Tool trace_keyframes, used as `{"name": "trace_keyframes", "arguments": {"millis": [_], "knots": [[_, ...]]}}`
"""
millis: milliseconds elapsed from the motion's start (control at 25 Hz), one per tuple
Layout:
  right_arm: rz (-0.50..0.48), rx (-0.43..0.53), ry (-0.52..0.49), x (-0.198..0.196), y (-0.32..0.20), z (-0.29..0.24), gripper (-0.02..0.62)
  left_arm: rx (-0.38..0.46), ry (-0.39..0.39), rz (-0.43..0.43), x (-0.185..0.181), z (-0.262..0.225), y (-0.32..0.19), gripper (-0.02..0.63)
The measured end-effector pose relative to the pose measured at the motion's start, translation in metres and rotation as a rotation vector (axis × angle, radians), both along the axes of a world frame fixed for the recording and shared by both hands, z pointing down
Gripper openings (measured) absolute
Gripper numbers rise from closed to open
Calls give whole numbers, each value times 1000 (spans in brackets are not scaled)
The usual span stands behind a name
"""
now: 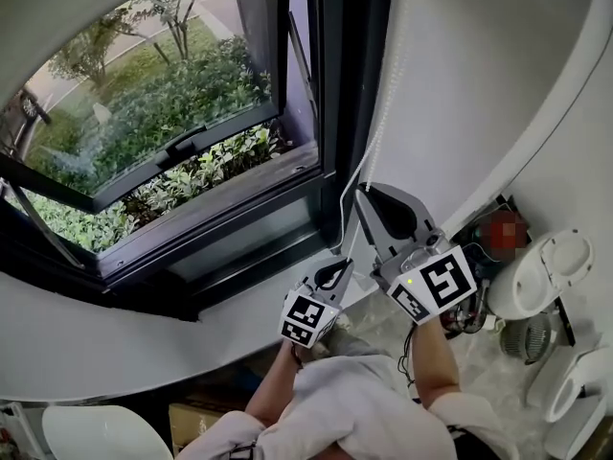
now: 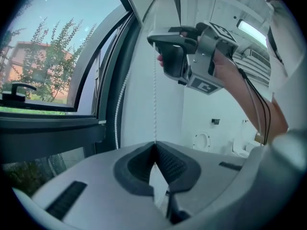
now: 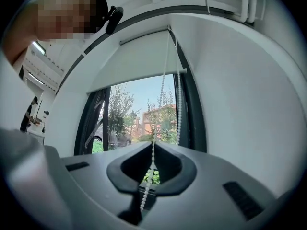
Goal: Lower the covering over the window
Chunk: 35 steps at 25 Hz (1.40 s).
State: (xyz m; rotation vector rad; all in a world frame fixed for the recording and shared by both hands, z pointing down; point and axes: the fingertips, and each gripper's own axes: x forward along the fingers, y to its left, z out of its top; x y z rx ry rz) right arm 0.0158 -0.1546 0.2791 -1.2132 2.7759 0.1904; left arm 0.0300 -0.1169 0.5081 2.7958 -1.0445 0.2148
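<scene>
White wall (image 1: pixel 479 65) hems the right side, dark window frame (image 1: pixel 350 84) the left; bead chain (image 1: pixel 388 103) hangs between.

No legible text or numbers

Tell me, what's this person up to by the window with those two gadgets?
A person stands beside the window with a gripper in each hand. The left gripper and, higher up, the right gripper are both clamped on the bead chain of the roller blind. The blind covers only the top of the window, so most of the lowering is left to do.
</scene>
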Motion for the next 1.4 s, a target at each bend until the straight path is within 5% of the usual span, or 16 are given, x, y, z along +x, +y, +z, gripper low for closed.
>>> {"name": "trace_keyframes", "arguments": {"millis": [800, 1400], "knots": [[-51, -163, -8, -15, -2, 79, 6, -80, -54, -70, -19, 49, 6, 15], [-70, -299, 3, -20, 2, 141, 6, -24, 32, -58, -33, -3, 9, 98]]}}
